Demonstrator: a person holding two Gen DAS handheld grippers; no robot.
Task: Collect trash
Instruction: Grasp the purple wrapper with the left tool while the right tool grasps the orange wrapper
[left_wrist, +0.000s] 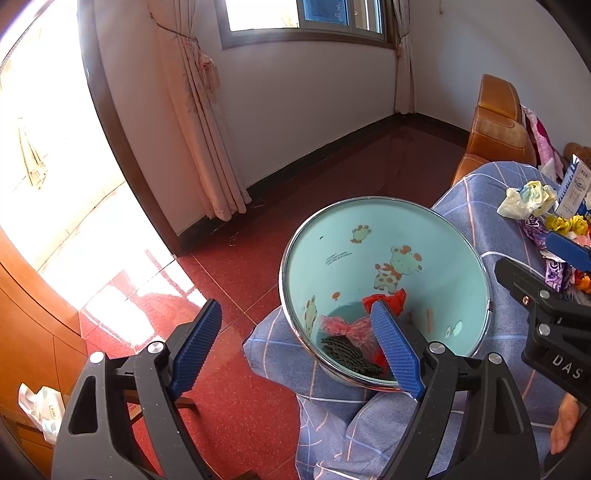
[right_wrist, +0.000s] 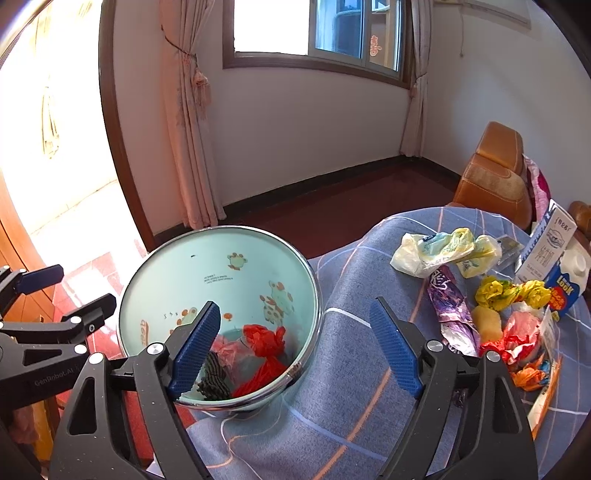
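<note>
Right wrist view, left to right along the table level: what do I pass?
Left tongs → trash bin → purple wrapper → yellow crumpled paper → blue milk carton.

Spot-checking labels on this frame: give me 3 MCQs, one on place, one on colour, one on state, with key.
1. Where is the red bag?
A. in the bin
B. on the floor
C. on the blue cloth

2. What colour is the bin inside?
A. orange
B. pale teal
C. black

3. How do the right gripper's jaws stand?
A. shut on a wrapper
B. shut on nothing
C. open with nothing between them

Key: 1 A, it lies at the bin's bottom; 2 B, the wall is pale teal with cartoon giraffes; 3 C, the pads stand wide apart with no trash between them.
</note>
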